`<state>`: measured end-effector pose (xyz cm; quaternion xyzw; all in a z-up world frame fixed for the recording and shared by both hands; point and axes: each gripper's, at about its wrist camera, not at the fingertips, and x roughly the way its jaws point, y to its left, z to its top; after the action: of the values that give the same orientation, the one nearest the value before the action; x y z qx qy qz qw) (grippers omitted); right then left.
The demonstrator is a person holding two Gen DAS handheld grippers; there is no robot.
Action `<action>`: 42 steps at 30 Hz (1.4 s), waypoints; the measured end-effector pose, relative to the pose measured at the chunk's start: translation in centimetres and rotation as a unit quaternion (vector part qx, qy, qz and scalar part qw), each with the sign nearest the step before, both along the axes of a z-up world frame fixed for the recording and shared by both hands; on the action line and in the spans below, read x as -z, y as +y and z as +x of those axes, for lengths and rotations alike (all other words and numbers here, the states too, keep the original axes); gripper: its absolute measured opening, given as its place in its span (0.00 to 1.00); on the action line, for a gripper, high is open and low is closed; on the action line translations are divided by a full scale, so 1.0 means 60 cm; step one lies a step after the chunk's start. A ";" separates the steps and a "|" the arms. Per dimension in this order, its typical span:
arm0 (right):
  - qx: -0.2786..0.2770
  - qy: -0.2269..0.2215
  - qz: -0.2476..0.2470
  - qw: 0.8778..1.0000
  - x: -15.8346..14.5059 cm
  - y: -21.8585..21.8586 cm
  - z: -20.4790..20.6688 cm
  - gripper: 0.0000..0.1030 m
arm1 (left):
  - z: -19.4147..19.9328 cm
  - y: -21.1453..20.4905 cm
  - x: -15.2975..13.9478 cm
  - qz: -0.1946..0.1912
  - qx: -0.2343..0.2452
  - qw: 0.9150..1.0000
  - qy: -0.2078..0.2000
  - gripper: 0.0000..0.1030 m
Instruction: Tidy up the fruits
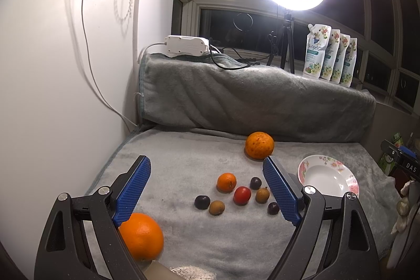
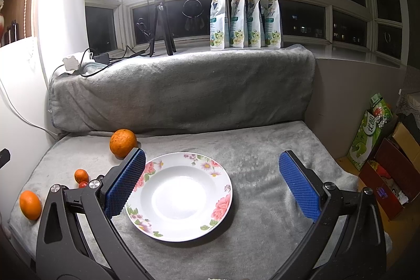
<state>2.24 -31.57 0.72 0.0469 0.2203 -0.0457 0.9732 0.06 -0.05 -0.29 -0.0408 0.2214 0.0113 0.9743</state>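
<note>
A floral-rimmed white plate [image 2: 223,175] [image 1: 351,181] lies bare on the grey blanket. My right gripper [image 2: 212,162] hovers open above it, holding nothing. My left gripper [image 1: 207,167] is open over a cluster of small fruits: a mandarin [image 1: 226,182], a red tomato [image 1: 242,195], two brown longans [image 1: 216,207] [image 1: 262,195] and three dark plums [image 1: 202,202] [image 1: 255,183] [image 1: 273,208]. A large orange [image 1: 141,236] [image 2: 30,204] sits near its left finger. A speckled orange [image 1: 259,145] [image 2: 122,143] rests at the back by the cushion.
A grey-covered cushion [image 2: 181,93] walls the back, with a ring light on a tripod [image 2: 161,22], a power strip [image 1: 187,45] and several refill pouches [image 2: 244,15] above it. A white cabinet [image 1: 52,96] stands left. Cardboard boxes [image 2: 391,169] sit past the right edge.
</note>
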 end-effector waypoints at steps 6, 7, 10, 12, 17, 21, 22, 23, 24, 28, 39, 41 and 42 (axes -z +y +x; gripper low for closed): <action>0.000 0.000 0.001 1.000 0.001 -0.001 0.000 1.00 | 0.000 0.000 0.000 0.001 0.000 1.000 0.000 0.85; 0.000 0.000 0.001 1.000 0.002 -0.002 0.000 1.00 | 0.000 0.000 0.000 0.000 0.000 1.000 0.000 0.85; 0.000 0.000 0.000 1.000 0.001 0.000 -0.001 1.00 | -0.001 0.000 0.000 -0.001 0.000 1.000 0.001 0.85; 0.000 0.001 0.000 1.000 0.001 -0.001 0.000 1.00 | -0.003 0.001 0.004 -0.001 -0.001 1.000 0.001 0.85; -0.003 0.002 0.000 1.000 0.004 0.003 0.002 1.00 | -0.005 0.004 0.007 -0.002 -0.002 1.000 0.003 0.85; -0.009 0.005 -0.002 1.000 0.008 0.010 0.007 1.00 | -0.005 0.010 0.011 -0.004 -0.004 1.000 0.007 0.85; -0.011 0.006 -0.002 1.000 0.010 0.011 0.008 1.00 | -0.006 0.011 0.013 -0.004 -0.005 1.000 0.008 0.85; -0.015 0.008 -0.001 1.000 0.012 0.012 0.008 1.00 | -0.005 0.013 0.013 -0.003 -0.005 1.000 0.009 0.85; -0.019 0.009 -0.002 1.000 0.014 0.015 0.010 1.00 | -0.005 0.015 0.014 -0.003 -0.007 1.000 0.011 0.85; -0.037 0.013 -0.002 0.999 0.017 0.026 0.016 1.00 | -0.007 0.023 0.020 -0.003 -0.012 1.000 0.021 0.85; -0.112 0.042 0.016 0.993 0.029 0.073 0.048 1.00 | -0.018 0.058 0.042 -0.012 -0.036 0.998 0.045 0.85; -0.129 0.047 0.020 0.990 0.031 0.086 0.055 1.00 | -0.022 0.069 0.047 -0.018 -0.044 0.998 0.048 0.85; -0.137 0.049 0.021 0.989 0.032 0.092 0.058 1.00 | -0.023 0.074 0.049 -0.021 -0.047 0.997 0.051 0.85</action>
<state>5.71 -26.06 -1.22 0.0349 0.2731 0.0902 0.9571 -1.30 4.40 -3.23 -0.0709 0.2691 0.0540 0.9590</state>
